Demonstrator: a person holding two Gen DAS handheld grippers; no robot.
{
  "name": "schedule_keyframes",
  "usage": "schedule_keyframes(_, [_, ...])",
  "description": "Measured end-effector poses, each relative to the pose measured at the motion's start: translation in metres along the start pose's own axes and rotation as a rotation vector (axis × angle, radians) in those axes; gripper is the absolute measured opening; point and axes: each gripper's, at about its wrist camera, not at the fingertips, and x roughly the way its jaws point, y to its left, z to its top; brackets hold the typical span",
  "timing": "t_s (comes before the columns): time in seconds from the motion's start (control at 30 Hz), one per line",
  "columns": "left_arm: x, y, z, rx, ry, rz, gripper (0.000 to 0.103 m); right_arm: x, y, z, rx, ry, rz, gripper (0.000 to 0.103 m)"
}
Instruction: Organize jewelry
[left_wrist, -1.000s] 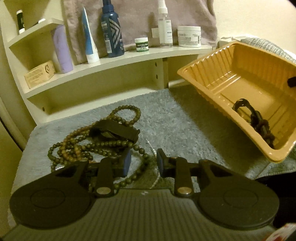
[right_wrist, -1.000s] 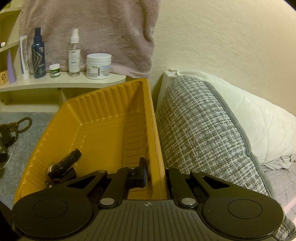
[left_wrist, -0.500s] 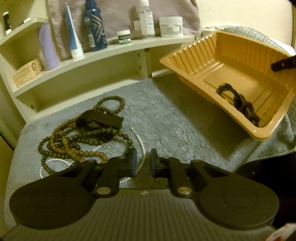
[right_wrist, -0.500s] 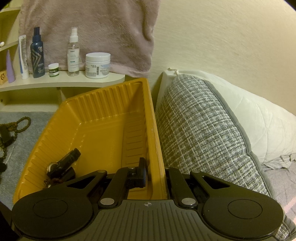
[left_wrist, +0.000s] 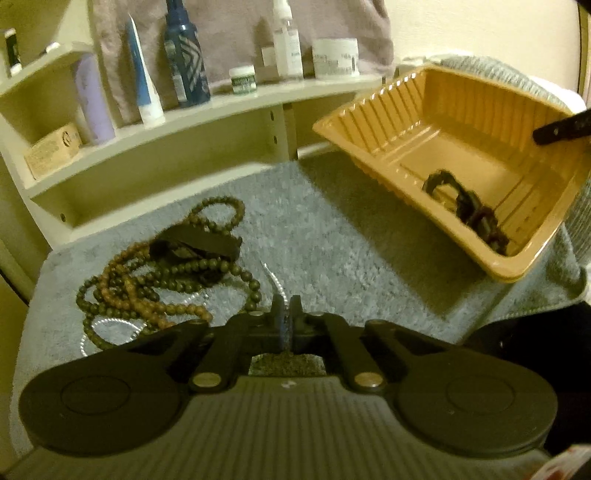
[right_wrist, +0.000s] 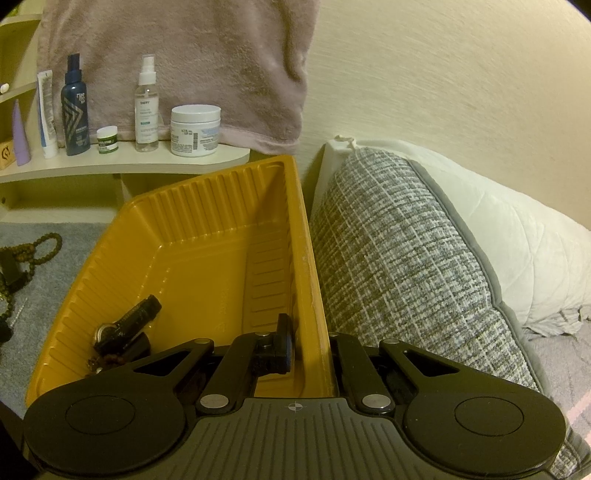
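Observation:
A heap of brown and green bead necklaces lies on the grey mat with a dark band on top. My left gripper is just right of the heap, shut on a thin silver chain that runs from the mat up into its tips. A yellow ribbed tray is tilted up on the right, with dark jewelry in its low corner. My right gripper is shut on the tray's right wall, one finger inside and the other hidden outside. The dark jewelry lies by the inner finger.
A cream shelf behind the mat carries bottles, a tube and jars, with a pink towel hanging behind it. A grey woven pillow and a white pillow press against the tray's right side.
My left gripper's jaws have closed from open to shut, and it has drawn a little to the right of the bead heap. The silver chain now rises into its tips. The right gripper and tray are unchanged.

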Motion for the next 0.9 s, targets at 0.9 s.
schedule_keyframes(0.9, [-0.054, -0.031, 0.059, -0.046, -0.214, -0.175, 0.001, -0.003, 0.001, 0.001, -0.004, -0.006, -0.001, 0.005])
